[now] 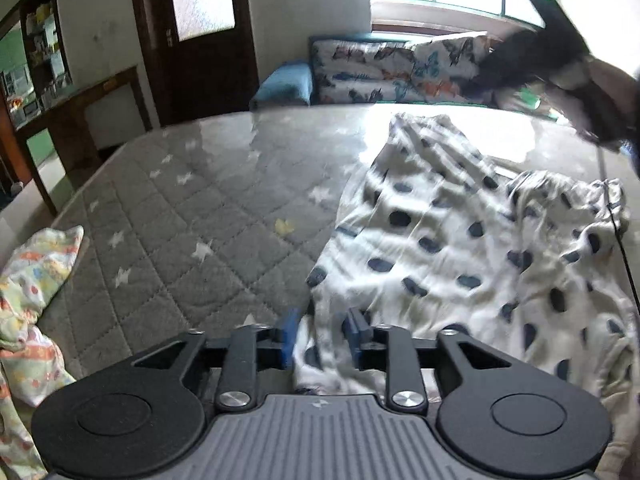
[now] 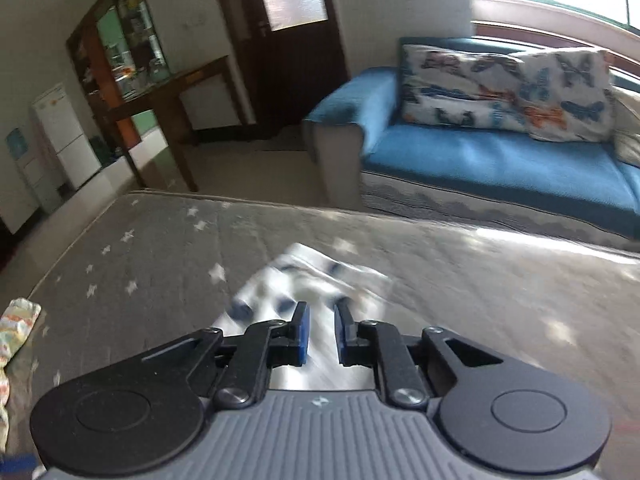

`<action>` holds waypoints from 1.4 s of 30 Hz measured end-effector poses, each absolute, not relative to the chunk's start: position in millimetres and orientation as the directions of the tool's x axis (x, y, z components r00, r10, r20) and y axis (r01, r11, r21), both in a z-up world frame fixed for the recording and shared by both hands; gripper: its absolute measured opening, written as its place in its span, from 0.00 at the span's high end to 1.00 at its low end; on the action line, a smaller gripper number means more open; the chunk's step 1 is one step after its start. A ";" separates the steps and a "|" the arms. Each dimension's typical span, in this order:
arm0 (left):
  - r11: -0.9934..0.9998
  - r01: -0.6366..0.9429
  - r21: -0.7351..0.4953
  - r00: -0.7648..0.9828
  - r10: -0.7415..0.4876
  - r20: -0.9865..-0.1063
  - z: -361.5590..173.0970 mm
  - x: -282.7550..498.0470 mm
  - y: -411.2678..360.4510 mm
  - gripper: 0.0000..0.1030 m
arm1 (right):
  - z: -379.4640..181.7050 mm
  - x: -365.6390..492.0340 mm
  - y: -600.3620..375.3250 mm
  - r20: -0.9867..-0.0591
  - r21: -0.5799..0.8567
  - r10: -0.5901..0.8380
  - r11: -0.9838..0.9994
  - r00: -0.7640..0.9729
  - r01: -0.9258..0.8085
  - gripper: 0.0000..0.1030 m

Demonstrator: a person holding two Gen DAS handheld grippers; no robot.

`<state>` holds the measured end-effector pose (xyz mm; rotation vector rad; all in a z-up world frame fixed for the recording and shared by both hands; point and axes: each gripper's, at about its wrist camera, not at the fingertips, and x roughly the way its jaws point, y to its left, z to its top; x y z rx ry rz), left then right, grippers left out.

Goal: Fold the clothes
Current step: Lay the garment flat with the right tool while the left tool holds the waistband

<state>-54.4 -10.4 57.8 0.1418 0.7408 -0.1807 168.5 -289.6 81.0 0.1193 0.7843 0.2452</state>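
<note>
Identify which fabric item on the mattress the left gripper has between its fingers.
The white garment with dark polka dots, not the pastel-printed fabric bunched at the mattress's left edge, away from the left gripper.

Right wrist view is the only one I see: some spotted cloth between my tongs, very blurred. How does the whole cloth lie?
Observer: The spotted cloth lies spread on the mattress, bunched up at its right side.
Operator: And the left tongs?
Observer: The left tongs are at its near edge, with cloth between them; whether they pinch it I cannot tell.
Operator: Anything else on the mattress?
Observer: A small yellow scrap left of the cloth.
</note>
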 end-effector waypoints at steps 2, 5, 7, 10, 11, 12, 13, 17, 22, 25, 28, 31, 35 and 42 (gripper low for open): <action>0.970 0.238 0.050 0.732 -0.146 -0.665 65.4 -61.4 -14.3 0.70 | 85.1 143.9 -311.8 -0.697 0.185 0.233 0.972 0.678 -0.144 0.84; 0.953 0.301 0.033 0.729 -0.207 -0.652 73.4 -76.0 -25.2 0.70 | 84.8 97.3 -351.5 -0.722 0.169 0.170 0.983 0.670 -0.068 0.83; 0.930 0.366 0.022 0.713 -0.265 -0.650 75.8 -88.3 -36.4 0.70 | 78.5 72.6 -374.6 -0.740 0.188 0.144 0.982 0.657 -0.004 0.83; 0.876 0.482 0.018 0.670 -0.355 -0.652 76.1 -107.1 -58.5 0.68 | 64.8 42.8 -403.8 -0.759 0.244 0.135 0.966 0.637 0.087 0.83; 0.854 0.520 0.021 0.654 -0.383 -0.653 75.8 -113.4 -66.6 0.63 | 59.4 34.7 -412.0 -0.764 0.268 0.138 0.957 0.630 0.115 0.83; 0.835 0.550 0.029 0.643 -0.401 -0.653 75.4 -119.1 -74.4 0.58 | 53.9 26.5 -420.1 -0.768 0.291 0.142 0.946 0.624 0.143 0.83; 0.817 0.576 0.038 0.633 -0.416 -0.653 74.9 -124.5 -82.1 0.57 | 48.9 18.6 -426.9 -0.771 0.316 0.151 0.934 0.618 0.166 0.83; 0.768 0.639 0.045 0.595 -0.456 -0.662 71.0 -137.7 -101.6 0.56 | 32.1 6.0 -438.7 -0.753 0.427 0.221 0.881 0.620 0.205 0.83; 0.772 0.636 0.013 0.573 -0.460 -0.678 67.0 -136.9 -99.5 0.55 | 20.0 15.8 -433.8 -0.747 0.456 0.236 0.862 0.621 0.221 0.78; 0.753 0.658 0.000 0.545 -0.476 -0.691 61.3 -139.3 -98.3 0.55 | 12.1 26.1 -426.6 -0.757 0.448 0.227 0.863 0.612 0.234 0.79; 0.741 0.671 0.004 0.526 -0.473 -0.707 53.4 -142.1 -99.7 0.55 | 10.1 35.4 -419.1 -0.765 0.426 0.200 0.870 0.612 0.247 0.90; 0.738 0.674 -0.010 0.505 -0.471 -0.723 45.6 -139.9 -99.8 0.55 | 18.9 44.7 -408.3 -0.756 0.399 0.167 0.884 0.633 0.243 0.96; 0.733 0.680 -0.006 0.496 -0.466 -0.733 40.5 -138.8 -100.7 0.55 | 53.4 55.5 -386.5 -0.693 0.375 0.165 0.914 0.702 0.155 0.97; 0.719 0.695 0.002 0.485 -0.466 -0.740 35.1 -139.5 -101.9 0.53 | 114.8 58.7 -361.3 -0.578 0.345 0.185 0.938 0.795 0.032 0.97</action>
